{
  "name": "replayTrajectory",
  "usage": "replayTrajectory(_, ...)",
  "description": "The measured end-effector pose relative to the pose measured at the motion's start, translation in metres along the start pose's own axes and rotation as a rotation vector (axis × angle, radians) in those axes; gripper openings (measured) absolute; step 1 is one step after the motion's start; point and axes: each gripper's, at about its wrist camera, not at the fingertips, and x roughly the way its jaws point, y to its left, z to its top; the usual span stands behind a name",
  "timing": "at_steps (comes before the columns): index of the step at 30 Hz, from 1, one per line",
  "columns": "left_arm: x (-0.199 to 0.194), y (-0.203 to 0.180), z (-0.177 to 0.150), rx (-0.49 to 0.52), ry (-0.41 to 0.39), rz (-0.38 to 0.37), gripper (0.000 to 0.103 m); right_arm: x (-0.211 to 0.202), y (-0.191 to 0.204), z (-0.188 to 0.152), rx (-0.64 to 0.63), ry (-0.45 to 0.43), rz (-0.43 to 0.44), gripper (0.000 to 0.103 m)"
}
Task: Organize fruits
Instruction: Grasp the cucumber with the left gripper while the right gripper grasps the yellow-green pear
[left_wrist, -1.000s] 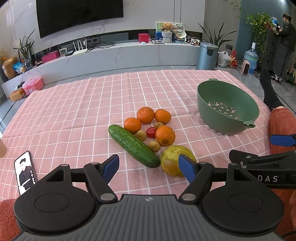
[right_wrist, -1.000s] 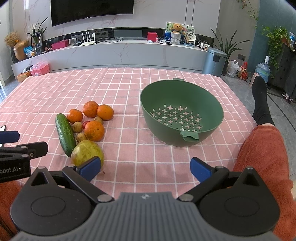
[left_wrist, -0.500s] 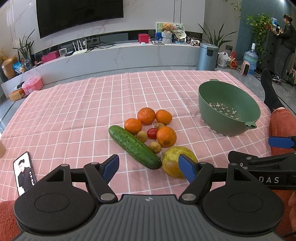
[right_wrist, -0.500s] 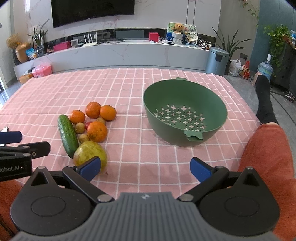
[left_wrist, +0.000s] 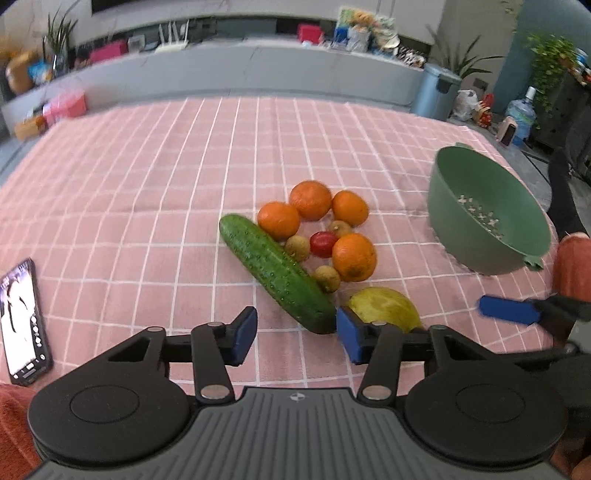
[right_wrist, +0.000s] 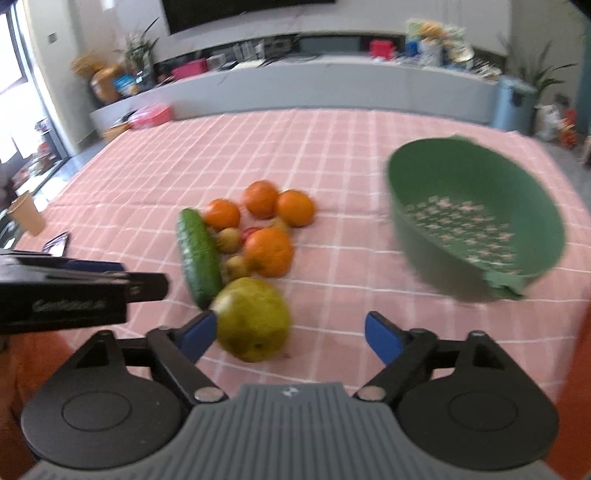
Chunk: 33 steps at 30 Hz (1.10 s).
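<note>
Left gripper (left_wrist: 295, 338) fingers closing, nothing btwn them, near cucumber (left_wrist: 275, 275) end. Right gripper (right_wrist: 290, 334) fingers closing, not yet gripping yellow-green fruit (right_wrist: 253, 319).

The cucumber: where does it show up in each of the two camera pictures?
Left wrist view: cucumber lies mid-picture, slanting down to the right, its near end by the pear.
Right wrist view: cucumber is left of centre, nearly straight up the picture.
Shared landmark: the green colander, at right in both.
</note>
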Motion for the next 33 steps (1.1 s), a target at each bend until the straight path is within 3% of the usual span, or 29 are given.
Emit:
replayTrajectory(10,0.045,0.017,0.022,-0.113,0.110,-0.027,0.055,0.047,0.005,0.021,-0.051,0.152,0.107,0.074)
replayTrajectory(20,0.071,0.034,0.040,-0.171,0.157,-0.058,0.055,0.077,0.003,0.034,-0.125,0.296,0.198,0.068)
replayTrajectory(33,0.091,0.049,0.050,-0.246,0.191,-0.074,0.053,0.088,0.006,0.039,-0.150,0.357,0.246,0.063)
